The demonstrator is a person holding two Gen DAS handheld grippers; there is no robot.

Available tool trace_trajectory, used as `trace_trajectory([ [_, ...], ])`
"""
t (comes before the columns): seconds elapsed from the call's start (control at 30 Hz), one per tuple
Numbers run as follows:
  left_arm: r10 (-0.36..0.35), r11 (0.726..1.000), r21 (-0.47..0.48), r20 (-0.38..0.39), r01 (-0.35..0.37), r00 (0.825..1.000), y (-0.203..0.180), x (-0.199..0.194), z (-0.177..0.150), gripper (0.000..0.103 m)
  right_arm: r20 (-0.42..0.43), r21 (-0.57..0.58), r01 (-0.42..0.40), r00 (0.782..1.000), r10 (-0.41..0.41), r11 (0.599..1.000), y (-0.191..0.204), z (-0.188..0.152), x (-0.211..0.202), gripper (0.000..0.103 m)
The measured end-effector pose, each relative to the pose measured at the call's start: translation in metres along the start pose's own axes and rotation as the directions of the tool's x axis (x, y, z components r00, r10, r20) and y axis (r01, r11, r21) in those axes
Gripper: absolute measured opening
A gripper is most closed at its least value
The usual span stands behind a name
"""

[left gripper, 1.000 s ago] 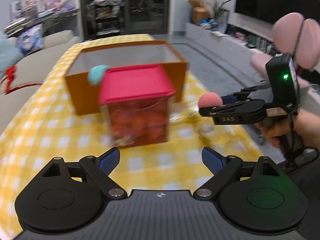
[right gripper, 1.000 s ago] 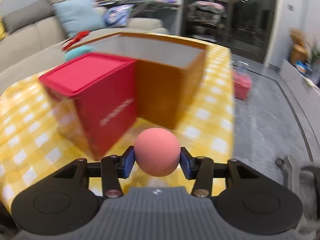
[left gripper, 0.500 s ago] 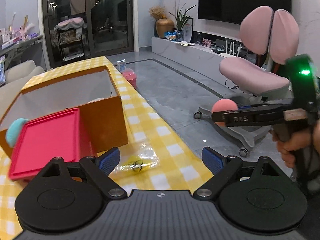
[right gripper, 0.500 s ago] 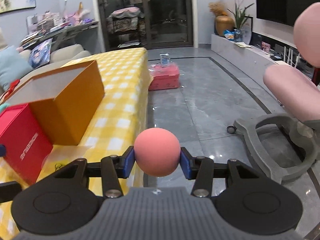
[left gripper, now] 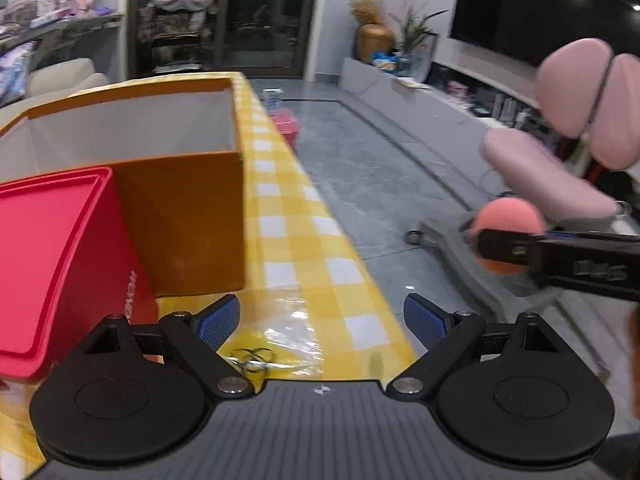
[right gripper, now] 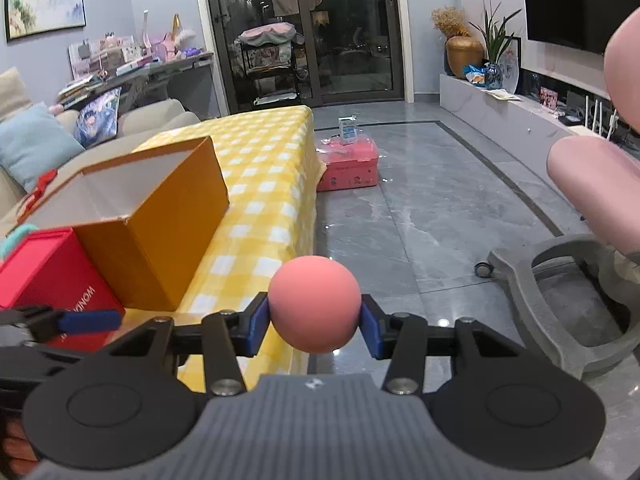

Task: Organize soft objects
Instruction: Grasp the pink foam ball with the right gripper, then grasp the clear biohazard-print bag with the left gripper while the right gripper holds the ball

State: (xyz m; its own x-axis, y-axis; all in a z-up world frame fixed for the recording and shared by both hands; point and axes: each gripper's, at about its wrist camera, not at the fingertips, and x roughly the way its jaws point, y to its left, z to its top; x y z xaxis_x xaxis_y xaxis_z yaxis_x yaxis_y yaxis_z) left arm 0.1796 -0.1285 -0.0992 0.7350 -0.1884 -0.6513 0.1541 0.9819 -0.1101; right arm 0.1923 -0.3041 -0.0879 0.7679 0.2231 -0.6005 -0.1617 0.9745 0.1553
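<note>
My right gripper (right gripper: 315, 320) is shut on a pink foam ball (right gripper: 314, 303), held beyond the table's right edge over the floor; the ball also shows in the left wrist view (left gripper: 507, 236). My left gripper (left gripper: 321, 319) is open and empty over the table's near right corner. An open orange cardboard box (left gripper: 180, 216) (right gripper: 160, 236) stands on the yellow checked table (left gripper: 296, 240). A red lidded container (left gripper: 60, 248) (right gripper: 48, 276) stands against its near side. A teal soft ball (right gripper: 14, 236) peeks out at the far left behind the red container.
A clear plastic bag (left gripper: 276, 340) lies on the table under my left gripper. A pink office chair (left gripper: 576, 136) (right gripper: 600, 184) stands right of the table. A pink case (right gripper: 348, 168) sits on the grey floor. A sofa with cushions (right gripper: 36, 148) lies behind the table.
Both views have swung from facing the boxes to looking along the table's right edge. My right gripper, still holding the pink ball, now hangs off the table's side.
</note>
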Motion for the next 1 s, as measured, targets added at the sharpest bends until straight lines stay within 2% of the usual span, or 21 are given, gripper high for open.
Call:
trace_trajectory([
  [0.13, 0.101, 0.995, 0.021, -0.032, -0.100, 0.994, -0.006, 0.013, 0.001, 0.103, 0.000, 0.010, -0.013, 1.000, 0.013, 1.000, -0.002, 0.001, 0.000, 0.047],
  [0.27, 0.200, 0.980, 0.031, -0.096, -0.198, 0.975, -0.011, 0.025, 0.002, 0.100, 0.014, 0.015, -0.015, 1.000, 0.015, 1.000, -0.002, 0.000, -0.001, 0.047],
  [0.4, 0.194, 0.969, -0.121, -0.182, -0.217, 0.964, 0.008, 0.035, -0.001, 0.087, 0.035, 0.042, -0.030, 0.999, 0.028, 0.999, -0.005, 0.001, -0.006, 0.047],
  [0.5, 0.200, 0.967, -0.124, -0.159, -0.221, 0.967, 0.012, 0.034, -0.005, 0.084, 0.049, 0.060, -0.039, 0.998, 0.036, 0.997, -0.006, 0.001, -0.009, 0.047],
  [0.53, 0.210, 0.967, -0.113, -0.155, -0.229, 0.965, 0.012, 0.034, -0.006, 0.081, 0.052, 0.063, -0.042, 0.998, 0.039, 0.997, -0.006, 0.001, -0.010, 0.047],
  [0.57, 0.226, 0.965, -0.097, -0.152, -0.242, 0.962, 0.010, 0.034, -0.007, 0.071, 0.052, 0.065, -0.045, 0.998, 0.042, 0.997, -0.006, 0.001, -0.010, 0.047],
  [0.6, 0.236, 0.966, -0.073, -0.146, -0.248, 0.961, 0.009, 0.034, -0.009, 0.066, 0.053, 0.065, -0.045, 0.998, 0.042, 0.997, -0.006, 0.001, -0.010, 0.047],
  [0.63, 0.221, 0.971, -0.063, -0.134, -0.231, 0.966, 0.007, 0.031, -0.010, 0.049, 0.052, 0.065, -0.045, 0.998, 0.042, 0.997, -0.005, 0.001, -0.010, 0.047],
  [0.67, 0.217, 0.973, -0.047, -0.128, -0.224, 0.968, 0.002, 0.028, -0.011, 0.036, 0.048, 0.064, -0.048, 0.998, 0.045, 0.997, -0.006, 0.001, -0.010, 0.047],
  [0.73, 0.209, 0.977, -0.017, -0.126, -0.213, 0.970, -0.006, 0.022, -0.014, 0.020, 0.043, 0.061, -0.049, 0.998, 0.046, 0.997, -0.004, 0.001, -0.009, 0.047],
  [1.0, 0.185, 0.983, 0.038, -0.171, -0.181, 0.968, -0.015, -0.021, -0.045, 0.002, 0.034, 0.058, -0.073, 0.997, 0.071, 0.996, -0.003, 0.000, -0.011, 0.047],
])
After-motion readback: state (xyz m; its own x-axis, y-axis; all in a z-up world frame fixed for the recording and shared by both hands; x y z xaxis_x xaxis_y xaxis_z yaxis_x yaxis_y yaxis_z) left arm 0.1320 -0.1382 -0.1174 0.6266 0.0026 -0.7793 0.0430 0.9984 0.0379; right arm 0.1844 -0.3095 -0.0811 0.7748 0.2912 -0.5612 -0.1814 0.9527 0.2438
